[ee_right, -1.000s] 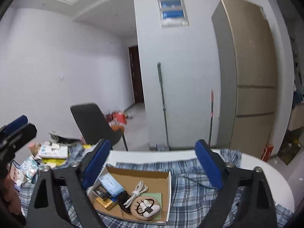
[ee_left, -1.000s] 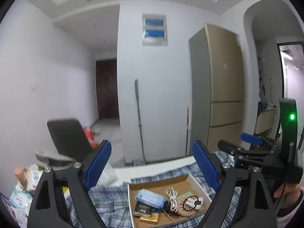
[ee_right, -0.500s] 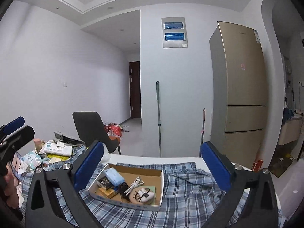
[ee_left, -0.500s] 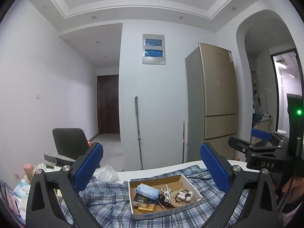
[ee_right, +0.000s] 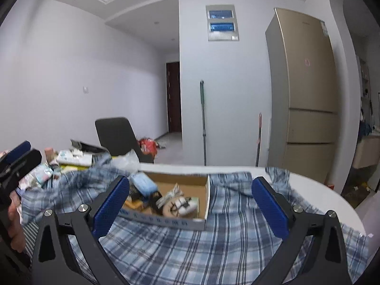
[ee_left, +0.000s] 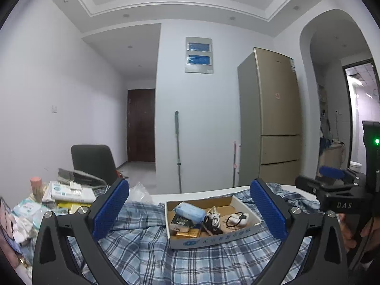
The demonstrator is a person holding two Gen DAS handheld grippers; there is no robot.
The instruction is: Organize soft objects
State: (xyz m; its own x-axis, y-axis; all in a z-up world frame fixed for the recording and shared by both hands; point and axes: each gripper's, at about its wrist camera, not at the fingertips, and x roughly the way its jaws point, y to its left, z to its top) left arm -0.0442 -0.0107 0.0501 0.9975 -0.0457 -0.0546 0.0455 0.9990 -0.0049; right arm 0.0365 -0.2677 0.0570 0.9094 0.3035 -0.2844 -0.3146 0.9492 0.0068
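A blue-and-white plaid shirt (ee_left: 147,244) lies spread and rumpled over the white table; it also shows in the right wrist view (ee_right: 213,244). An open cardboard box (ee_left: 213,237) holding a blue tissue pack (ee_left: 190,211), cables and small items sits on the shirt; it also shows in the right wrist view (ee_right: 166,219). My left gripper (ee_left: 190,211) is open and empty, held above the shirt before the box. My right gripper (ee_right: 190,206) is open and empty, to the right, and shows in the left wrist view (ee_left: 332,190).
A pile of packets and papers (ee_left: 68,192) crowds the table's left side. A black chair (ee_left: 92,161) stands behind it. A gold fridge (ee_left: 273,118) and a mop (ee_left: 177,149) stand against the far wall. The white table edge (ee_right: 332,190) curves at right.
Both grippers have tilted down and moved closer to the table over the last second; the box and shirt now fill more of each view. Both stay open.
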